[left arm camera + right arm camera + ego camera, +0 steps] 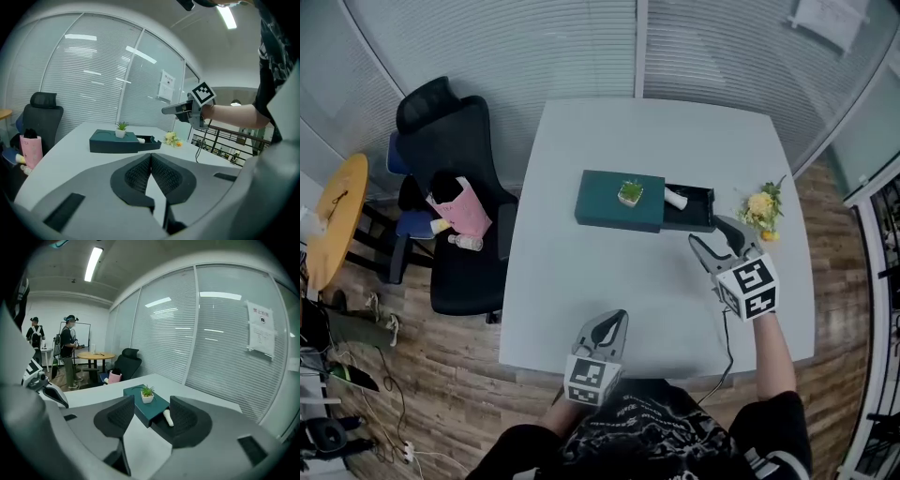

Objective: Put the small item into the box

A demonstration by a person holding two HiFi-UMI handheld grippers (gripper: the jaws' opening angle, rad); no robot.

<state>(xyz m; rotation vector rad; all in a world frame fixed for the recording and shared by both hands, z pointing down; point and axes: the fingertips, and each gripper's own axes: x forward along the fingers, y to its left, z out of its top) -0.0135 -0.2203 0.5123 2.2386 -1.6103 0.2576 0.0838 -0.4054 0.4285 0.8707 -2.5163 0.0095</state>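
Head view: a teal box (619, 202) lies on the table (581, 300), its drawer (698, 214) slid out to the right. A small white item (675, 199) lies in the drawer, and a potted plant (630, 193) stands on the box top. What the item is cannot be made out. In the right gripper view a jaw covers part of the drawer. The right gripper (708, 232), jaws apart and empty, hangs beside the drawer. The left gripper (614, 323), jaws together on nothing, sits near the table's near edge. Flowers (761, 208) lie right of the drawer.
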